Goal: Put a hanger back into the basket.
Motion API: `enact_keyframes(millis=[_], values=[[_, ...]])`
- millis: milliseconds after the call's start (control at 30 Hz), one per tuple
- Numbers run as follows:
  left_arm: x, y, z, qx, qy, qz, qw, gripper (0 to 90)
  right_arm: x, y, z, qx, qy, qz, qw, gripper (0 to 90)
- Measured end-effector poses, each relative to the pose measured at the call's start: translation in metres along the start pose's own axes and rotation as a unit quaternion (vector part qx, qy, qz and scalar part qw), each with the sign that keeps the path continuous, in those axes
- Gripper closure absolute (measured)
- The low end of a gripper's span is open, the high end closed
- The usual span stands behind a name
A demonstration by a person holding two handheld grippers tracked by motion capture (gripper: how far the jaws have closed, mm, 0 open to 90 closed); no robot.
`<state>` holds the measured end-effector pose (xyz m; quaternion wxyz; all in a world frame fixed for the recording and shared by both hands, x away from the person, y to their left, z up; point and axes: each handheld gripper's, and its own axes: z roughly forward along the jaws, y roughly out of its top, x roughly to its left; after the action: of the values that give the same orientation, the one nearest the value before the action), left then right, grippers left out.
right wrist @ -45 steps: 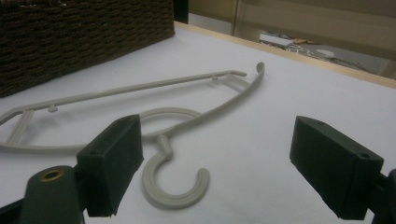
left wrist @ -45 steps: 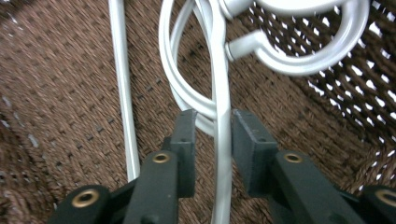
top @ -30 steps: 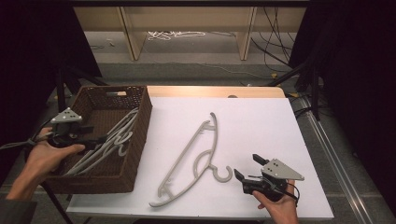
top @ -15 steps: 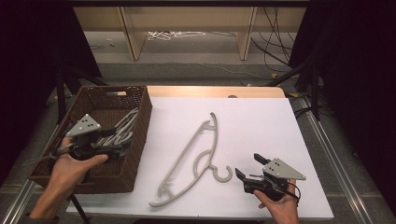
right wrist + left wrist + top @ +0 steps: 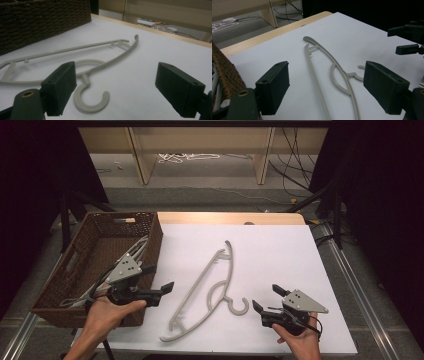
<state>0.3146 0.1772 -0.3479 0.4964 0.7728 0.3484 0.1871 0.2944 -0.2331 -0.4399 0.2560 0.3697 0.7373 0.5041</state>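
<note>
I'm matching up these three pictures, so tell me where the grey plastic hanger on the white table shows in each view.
High view: hanger lies diagonally at centre, hook toward the right hand-held gripper.
Left gripper view: hanger runs down the middle between the jaws.
Right gripper view: hanger spans left to centre, hook nearest.
Shared landmark: wicker basket.

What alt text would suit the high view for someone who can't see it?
A grey plastic hanger lies flat on a white table between two hand-held grippers, the left gripper and right gripper, both open and empty. A brown wicker basket holding more hangers sits at the left.
</note>
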Motion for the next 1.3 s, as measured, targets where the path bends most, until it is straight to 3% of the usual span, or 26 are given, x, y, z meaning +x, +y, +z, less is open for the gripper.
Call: enact_keyframes(millis=[200, 333, 400, 567, 800, 1100, 1300], values=[[-0.007, -0.007, 0.013, -0.007, -0.004, -0.001, 1.0, 18.8, 0.0, 0.0, 0.0, -0.001, -0.001, -0.001, 1.0, 18.1], [-0.011, -0.014, 0.023, -0.016, -0.006, -0.018, 0.9997, 17.1, -0.001, 0.0, -0.001, 0.002, 0.0, -0.002, 1.0, 18.1], [-0.013, -0.018, 0.028, -0.011, -0.013, -0.006, 0.9998, 16.8, -0.001, 0.0, -0.001, 0.002, 0.0, -0.002, 1.0, 18.1], [-0.021, -0.027, 0.038, -0.015, -0.018, -0.014, 0.9996, 16.8, -0.002, 0.0, -0.001, 0.0, 0.004, 0.002, 1.0, 18.0], [-0.031, -0.038, 0.051, -0.005, -0.018, -0.009, 0.9998, 16.7, -0.003, 0.0, -0.001, -0.001, 0.002, 0.001, 1.0, 18.1], [-0.036, -0.047, 0.06, -0.013, -0.016, -0.007, 0.9998, 16.7, -0.004, 0.0, -0.002, -0.003, 0.006, 0.004, 1.0, 18.0], [-0.043, -0.053, 0.065, -0.002, -0.025, -0.001, 0.9997, 16.7, -0.003, 0.001, -0.002, 0.0, 0.005, 0.002, 1.0, 18.0]])
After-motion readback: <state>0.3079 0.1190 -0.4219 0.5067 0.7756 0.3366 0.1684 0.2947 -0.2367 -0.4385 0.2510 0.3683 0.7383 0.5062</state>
